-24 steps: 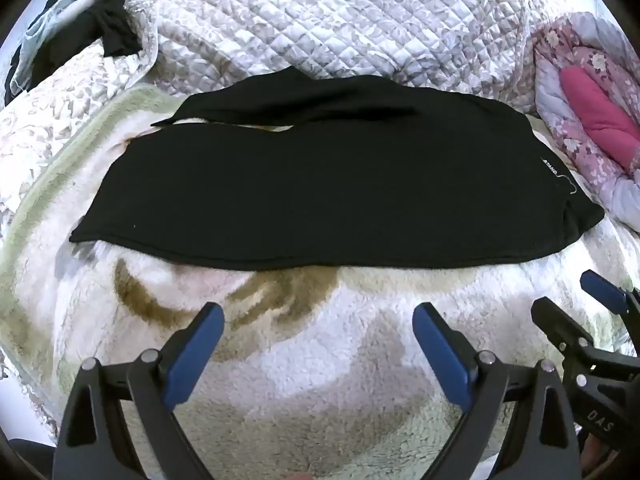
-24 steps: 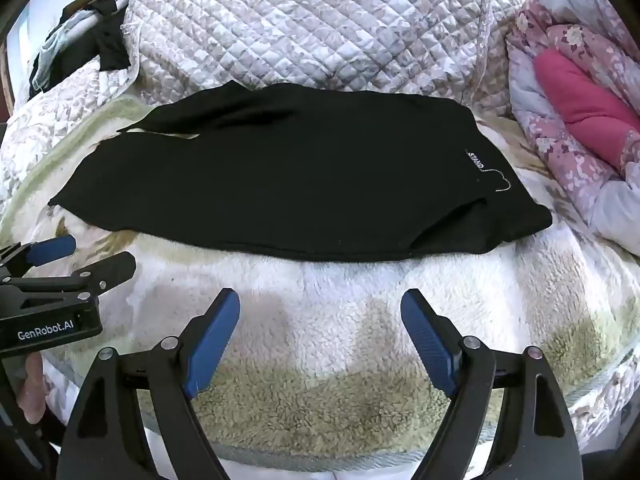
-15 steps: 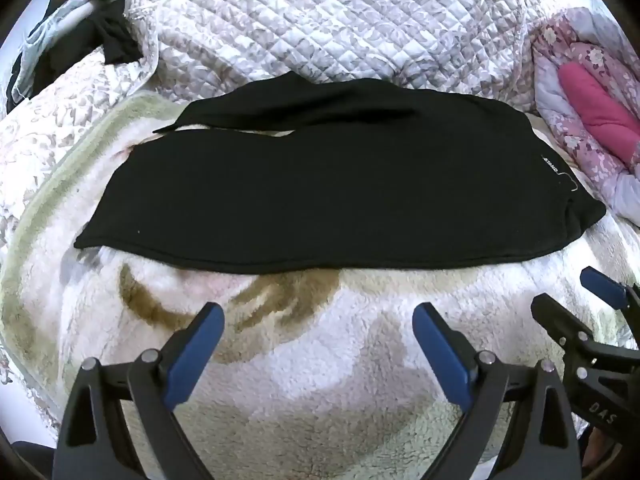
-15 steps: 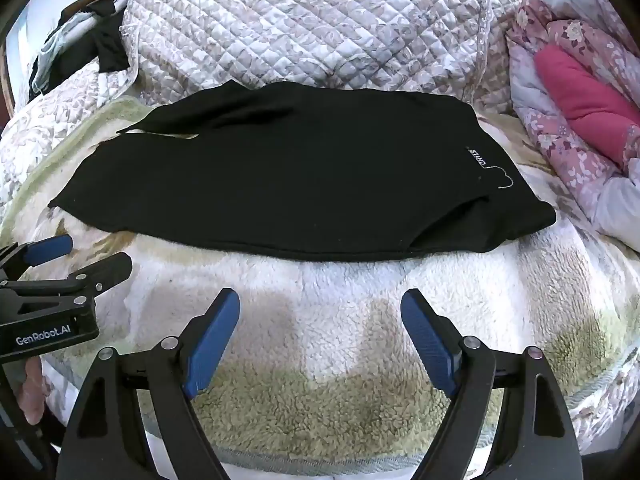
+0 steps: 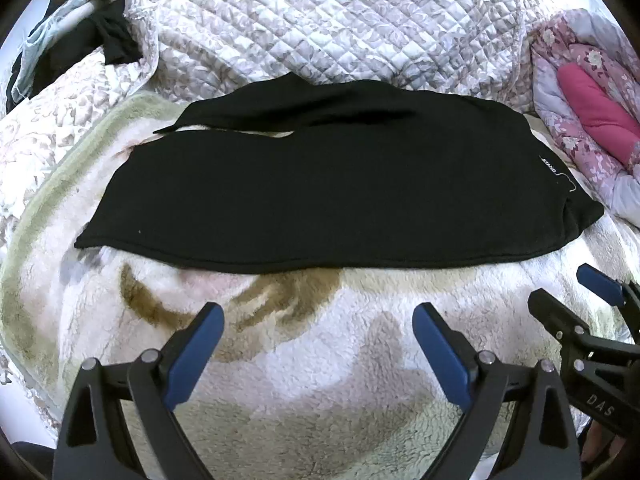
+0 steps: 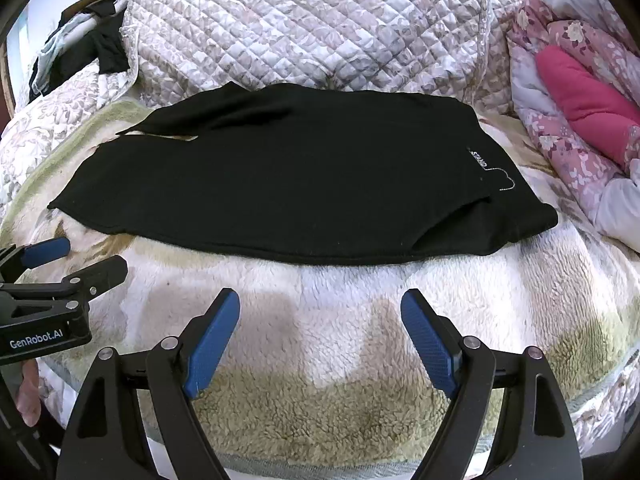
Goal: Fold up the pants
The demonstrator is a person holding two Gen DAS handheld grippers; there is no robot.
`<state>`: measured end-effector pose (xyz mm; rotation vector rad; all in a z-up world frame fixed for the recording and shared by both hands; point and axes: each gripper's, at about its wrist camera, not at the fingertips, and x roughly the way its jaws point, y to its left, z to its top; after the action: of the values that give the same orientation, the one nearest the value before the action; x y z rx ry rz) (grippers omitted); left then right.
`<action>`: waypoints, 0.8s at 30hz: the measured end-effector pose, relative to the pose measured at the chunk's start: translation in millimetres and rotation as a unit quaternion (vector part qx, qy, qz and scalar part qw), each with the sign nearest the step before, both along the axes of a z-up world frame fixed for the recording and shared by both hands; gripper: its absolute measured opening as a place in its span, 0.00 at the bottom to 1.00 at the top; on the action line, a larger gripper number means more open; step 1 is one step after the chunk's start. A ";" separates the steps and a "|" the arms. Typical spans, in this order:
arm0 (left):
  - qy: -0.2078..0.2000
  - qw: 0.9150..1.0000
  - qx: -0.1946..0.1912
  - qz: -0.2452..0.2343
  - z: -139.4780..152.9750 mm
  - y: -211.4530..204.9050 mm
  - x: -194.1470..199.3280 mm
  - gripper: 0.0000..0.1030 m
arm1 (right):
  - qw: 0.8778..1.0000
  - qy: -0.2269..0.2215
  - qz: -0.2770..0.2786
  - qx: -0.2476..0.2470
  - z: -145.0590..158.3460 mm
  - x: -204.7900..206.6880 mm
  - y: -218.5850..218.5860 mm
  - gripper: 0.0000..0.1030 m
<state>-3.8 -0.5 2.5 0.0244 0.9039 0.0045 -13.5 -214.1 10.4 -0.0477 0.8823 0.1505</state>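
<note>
Black pants [image 5: 328, 184] [image 6: 288, 184] lie flat across a fluffy cream blanket [image 5: 320, 380] [image 6: 320, 340], legs side by side pointing left, waistband with a small white logo at the right. My left gripper [image 5: 318, 316] hangs open above the blanket, short of the pants' near hem, with nothing between its blue pads. My right gripper [image 6: 320, 300] is also open and empty, likewise short of the near edge. Each gripper shows at the side of the other's view: the right one [image 5: 576, 288] and the left one [image 6: 88, 256].
A quilted grey-white cover [image 5: 340, 20] is heaped behind the pants. A pink floral quilt with a magenta roll [image 5: 592, 112] sits at the right. Dark and pale clothes [image 5: 80, 40] lie at the far left. A hand [image 6: 30, 392] shows at the lower left of the right wrist view.
Both views have shifted slightly; the pants sit a touch lower and farther right in the left wrist view. Both grippers stay open and nothing was touched.
</note>
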 end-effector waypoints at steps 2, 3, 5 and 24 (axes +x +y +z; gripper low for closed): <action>0.001 1.000 0.000 0.000 -0.5 0.1 -0.1 0.94 | 1.000 -0.003 0.000 -0.001 -0.1 1.1 -0.2 0.80; 0.001 1.000 0.000 0.001 -0.9 0.1 -0.1 0.94 | 1.000 -0.003 0.000 -0.001 0.1 1.0 -0.2 0.80; 0.003 1.000 0.000 0.001 -1.7 0.4 -0.4 0.94 | 1.000 -0.003 0.000 -0.001 0.0 1.0 -0.4 0.80; 0.005 1.000 0.002 0.003 -4.0 6.9 2.2 0.94 | 1.000 -0.004 -0.001 0.000 1.3 2.2 -3.5 0.80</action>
<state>-1.6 6.4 -1.5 0.0248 0.9138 0.0111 -11.4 -217.6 11.7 -0.0473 0.8749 0.1493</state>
